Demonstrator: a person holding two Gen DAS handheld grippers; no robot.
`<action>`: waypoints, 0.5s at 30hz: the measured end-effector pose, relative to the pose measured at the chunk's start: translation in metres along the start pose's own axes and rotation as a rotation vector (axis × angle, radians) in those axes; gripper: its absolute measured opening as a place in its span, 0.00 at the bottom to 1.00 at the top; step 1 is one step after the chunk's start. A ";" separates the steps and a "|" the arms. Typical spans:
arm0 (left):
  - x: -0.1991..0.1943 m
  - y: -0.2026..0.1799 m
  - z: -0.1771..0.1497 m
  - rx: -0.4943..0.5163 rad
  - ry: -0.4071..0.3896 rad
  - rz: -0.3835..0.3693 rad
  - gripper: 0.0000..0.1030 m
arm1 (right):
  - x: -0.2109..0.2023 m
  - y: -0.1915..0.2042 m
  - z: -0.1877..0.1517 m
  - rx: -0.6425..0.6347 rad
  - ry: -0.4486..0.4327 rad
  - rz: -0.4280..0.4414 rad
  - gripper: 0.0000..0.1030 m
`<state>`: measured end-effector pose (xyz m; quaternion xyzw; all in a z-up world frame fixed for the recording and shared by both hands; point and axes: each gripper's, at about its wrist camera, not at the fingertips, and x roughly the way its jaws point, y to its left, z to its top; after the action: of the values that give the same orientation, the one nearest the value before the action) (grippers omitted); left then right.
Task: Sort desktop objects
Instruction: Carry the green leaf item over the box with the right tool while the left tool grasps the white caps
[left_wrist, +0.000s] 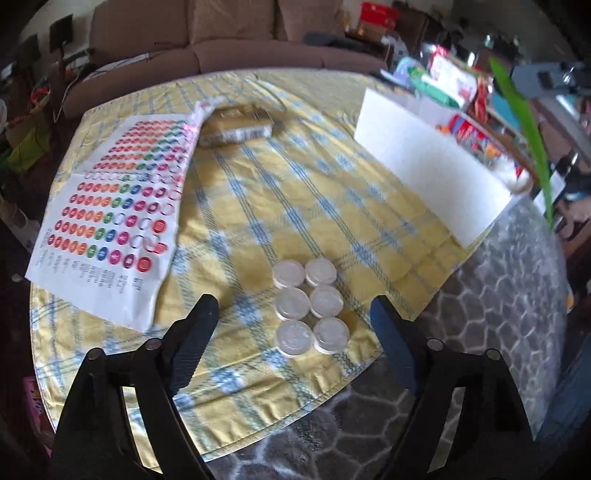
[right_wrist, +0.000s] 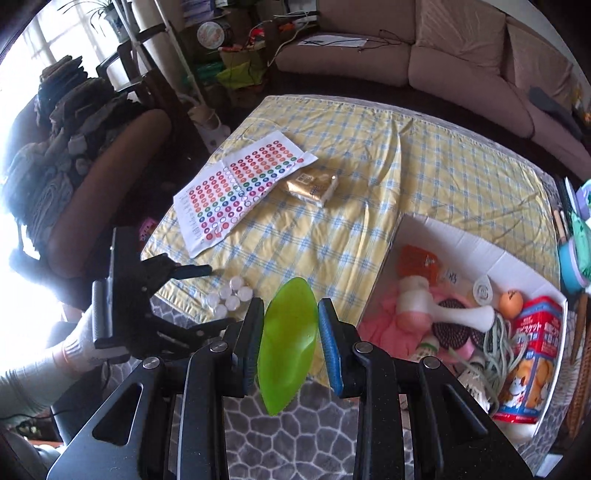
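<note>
Left wrist view: left gripper (left_wrist: 293, 314) spread wide over six clear round lids (left_wrist: 309, 306) on yellow checked cloth (left_wrist: 258, 192); white box (left_wrist: 424, 162) shows only its outer wall, contents mostly hidden; gold packet (left_wrist: 236, 127) blurry beside sticker sheet (left_wrist: 110, 206). Right wrist view: right gripper (right_wrist: 290, 332) pinching green leaf-shaped piece (right_wrist: 288, 343), hanging near box's front corner; box interior visible here, label print unreadable.
</note>
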<state>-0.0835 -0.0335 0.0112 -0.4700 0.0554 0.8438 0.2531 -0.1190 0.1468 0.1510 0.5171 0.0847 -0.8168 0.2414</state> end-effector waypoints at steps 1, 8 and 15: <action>0.002 -0.005 0.000 0.022 0.000 0.016 0.70 | 0.001 -0.001 -0.003 0.005 0.000 0.004 0.29; 0.001 -0.029 0.005 0.091 0.002 0.033 0.36 | -0.021 -0.016 -0.013 0.035 -0.047 0.012 0.29; -0.053 -0.066 0.047 0.087 -0.119 -0.115 0.36 | -0.073 -0.079 -0.012 0.114 -0.100 -0.075 0.29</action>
<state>-0.0647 0.0191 0.0906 -0.4099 0.0495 0.8512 0.3240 -0.1218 0.2427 0.2017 0.4849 0.0449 -0.8536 0.1848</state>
